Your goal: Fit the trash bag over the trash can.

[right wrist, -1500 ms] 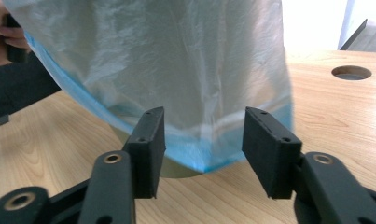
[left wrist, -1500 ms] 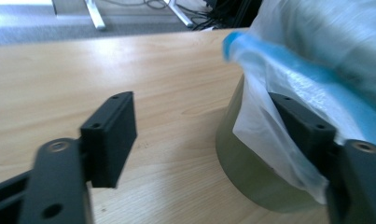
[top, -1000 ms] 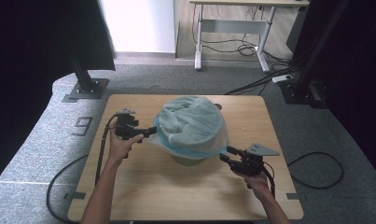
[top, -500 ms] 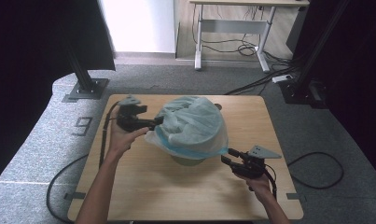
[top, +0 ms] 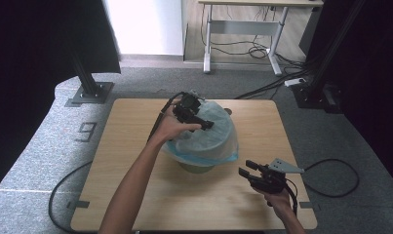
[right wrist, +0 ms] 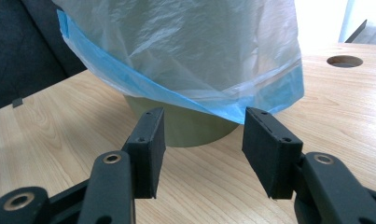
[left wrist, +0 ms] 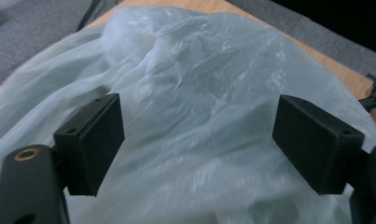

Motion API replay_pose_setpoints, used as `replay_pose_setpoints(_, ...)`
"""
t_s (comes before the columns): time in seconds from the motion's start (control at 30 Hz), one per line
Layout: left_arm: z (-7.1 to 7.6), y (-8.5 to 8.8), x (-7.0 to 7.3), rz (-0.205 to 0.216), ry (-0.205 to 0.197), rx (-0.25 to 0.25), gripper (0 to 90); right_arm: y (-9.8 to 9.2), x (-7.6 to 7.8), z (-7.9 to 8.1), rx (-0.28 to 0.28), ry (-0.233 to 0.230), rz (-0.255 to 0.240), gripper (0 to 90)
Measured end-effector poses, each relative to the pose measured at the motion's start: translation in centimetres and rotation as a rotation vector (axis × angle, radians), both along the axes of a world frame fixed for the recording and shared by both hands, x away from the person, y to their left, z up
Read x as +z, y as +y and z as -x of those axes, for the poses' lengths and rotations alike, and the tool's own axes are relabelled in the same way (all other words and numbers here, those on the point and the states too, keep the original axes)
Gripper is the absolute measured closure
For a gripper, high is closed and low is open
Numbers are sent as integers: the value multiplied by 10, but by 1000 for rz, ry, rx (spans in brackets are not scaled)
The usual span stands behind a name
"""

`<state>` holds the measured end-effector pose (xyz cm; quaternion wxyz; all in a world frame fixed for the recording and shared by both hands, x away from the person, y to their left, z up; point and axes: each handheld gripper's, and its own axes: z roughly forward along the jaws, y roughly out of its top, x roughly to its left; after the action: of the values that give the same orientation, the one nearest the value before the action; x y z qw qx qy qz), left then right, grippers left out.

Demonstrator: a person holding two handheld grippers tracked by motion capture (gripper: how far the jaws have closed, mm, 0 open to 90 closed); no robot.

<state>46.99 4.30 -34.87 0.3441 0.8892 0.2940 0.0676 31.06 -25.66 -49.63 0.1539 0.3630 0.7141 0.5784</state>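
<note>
Two grippers in frame, one bin on the table. I read the scene like this.

Bin: olive-green round container, standing upright near the middle of the wooden table. A translucent plastic bag with a blue rim band is draped over it, puffed up into a dome above the rim. In the right gripper view the bag's blue edge hangs partway down the bin wall; the lower part of the wall is bare down to the tabletop.

Left gripper: I have it up over the top of the bag dome, on the far-left side, pointing toward the right. Jaws are apart with nothing clamped; they have just been closing a bit, and only loose bag film lies under and beyond them in the left gripper view. Pads look clear of the film on their inner faces, though whether the film brushes the undersides I cannot tell.

Right gripper: low, near the right front of the table, just beside the bin and aimed at its base. Jaws parted, empty. In its own view the two pads frame the bin wall and the blue hem, not touching either.

Round cable hole in the tabletop shows behind the bin.
</note>
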Motion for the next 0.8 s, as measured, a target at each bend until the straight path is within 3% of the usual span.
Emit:
replay_pose_setpoints(0.27,-11,-23,-14,-126,99,-33,195,0,-1,0,2,3,2,478)
replay_pose_setpoints(0.47,-20,-35,-28,-185,165,-42,193,0,-1,0,5,8,-1,478)
replay_pose_setpoints(0.57,-21,-39,-32,-200,176,-45,193,-1,-2,0,3,13,1,478)
replay_pose_setpoints(0.7,-19,-37,-30,-187,158,-42,198,-2,-3,-1,0,15,-2,478)
replay_pose_setpoints(0.8,-12,-25,-14,-131,111,-40,200,-3,-3,0,-2,14,-2,478)
